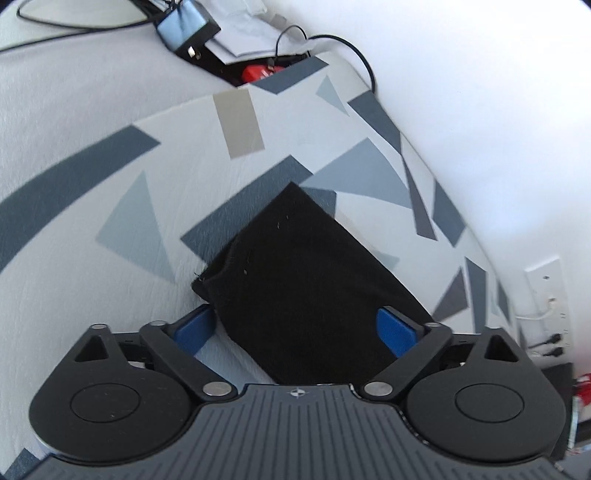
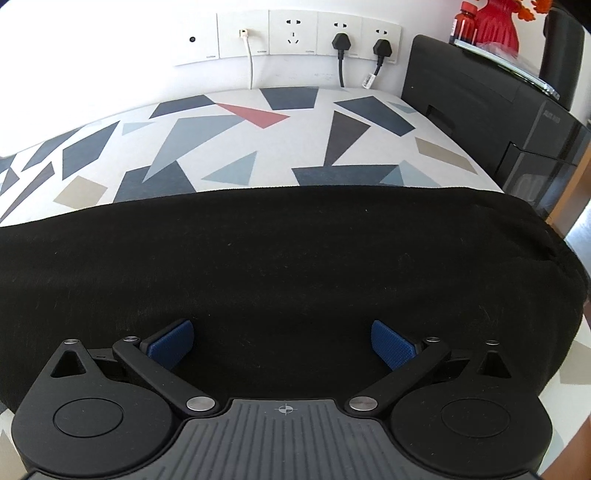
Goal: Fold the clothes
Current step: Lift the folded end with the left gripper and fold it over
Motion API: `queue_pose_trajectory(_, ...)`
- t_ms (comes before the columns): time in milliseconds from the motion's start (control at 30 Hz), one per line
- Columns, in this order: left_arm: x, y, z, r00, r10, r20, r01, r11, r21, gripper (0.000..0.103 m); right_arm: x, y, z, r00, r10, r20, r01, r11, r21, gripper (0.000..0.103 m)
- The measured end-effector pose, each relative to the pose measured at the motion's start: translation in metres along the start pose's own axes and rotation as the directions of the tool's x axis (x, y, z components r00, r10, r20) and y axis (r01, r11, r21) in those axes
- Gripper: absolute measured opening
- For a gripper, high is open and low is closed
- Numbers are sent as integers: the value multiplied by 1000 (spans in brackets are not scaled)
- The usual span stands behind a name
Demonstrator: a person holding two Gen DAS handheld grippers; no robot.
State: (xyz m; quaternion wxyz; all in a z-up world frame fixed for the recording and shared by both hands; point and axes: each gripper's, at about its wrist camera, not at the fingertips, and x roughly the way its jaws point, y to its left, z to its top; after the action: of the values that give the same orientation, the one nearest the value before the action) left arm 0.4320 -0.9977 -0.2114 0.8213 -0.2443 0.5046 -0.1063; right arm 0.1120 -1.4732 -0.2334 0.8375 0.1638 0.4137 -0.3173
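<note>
A black cloth (image 1: 303, 266), folded into a narrow strip, lies on the patterned table cover (image 1: 240, 125). My left gripper (image 1: 295, 330) stands over the strip's near end. Its blue pads (image 1: 397, 332) sit at either side edge of the cloth, which stays flat and unbunched between them. In the right wrist view the same black cloth (image 2: 295, 240) spreads wide across the table cover (image 2: 221, 147). My right gripper (image 2: 282, 345) hovers low over it, jaws wide apart, with nothing pinched between the fingertips (image 2: 171, 343).
A wall with sockets (image 2: 295, 33) and plugged cables runs along the table's far edge. A black appliance (image 2: 480, 110) stands at the right, red items (image 2: 495, 26) on top. A power adapter (image 1: 184, 29), cables and a red object (image 1: 255, 72) lie beyond the cover.
</note>
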Motion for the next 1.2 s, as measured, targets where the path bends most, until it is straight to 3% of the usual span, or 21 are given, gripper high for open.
queue_pose_trajectory(33,1,-2,1,1000,12,7,-12,1000,5,37,0,0,0,1000,-4,1,4,1000,5,102)
queue_pose_trajectory(100,3,4,4,1000,1,1,-1,999,-41,12,-1,1,-1,1000,-11,2,11,1000,14,102)
queue_pose_trajectory(133,3,8,5,1000,-12,9,12,997,-77,8,-1,1,-2,1000,-15,2,15,1000,20,102)
queue_pose_trajectory(267,-3,15,10,997,-1,76,10,992,-123,6,-4,4,-3,999,-35,2,35,999,36,102)
queue_pose_trajectory(400,-12,17,23,991,14,130,-3,996,-85,6,-5,15,-5,1000,-21,4,21,999,31,102)
queue_pose_trajectory(700,-29,47,55,980,61,190,-43,994,-96,6,0,72,-2,998,30,51,-28,999,-32,102)
queue_pose_trajectory(800,-36,39,50,978,56,201,-57,998,-1,6,1,87,2,998,24,51,-22,999,-27,102)
queue_pose_trajectory(900,-48,11,39,976,-22,219,-9,990,142,6,1,89,6,999,23,41,-22,1000,-17,102)
queue_pose_trajectory(967,-55,-18,28,973,-95,210,39,967,252,6,0,86,6,999,22,36,-22,1000,-15,102)
queue_pose_trajectory(1067,-59,-71,5,964,-214,156,134,903,408,6,-2,76,5,999,15,33,-14,1000,-18,102)
queue_pose_trajectory(1200,-55,-142,-40,936,-350,40,264,772,578,6,-5,55,3,999,9,34,-10,1000,22,102)
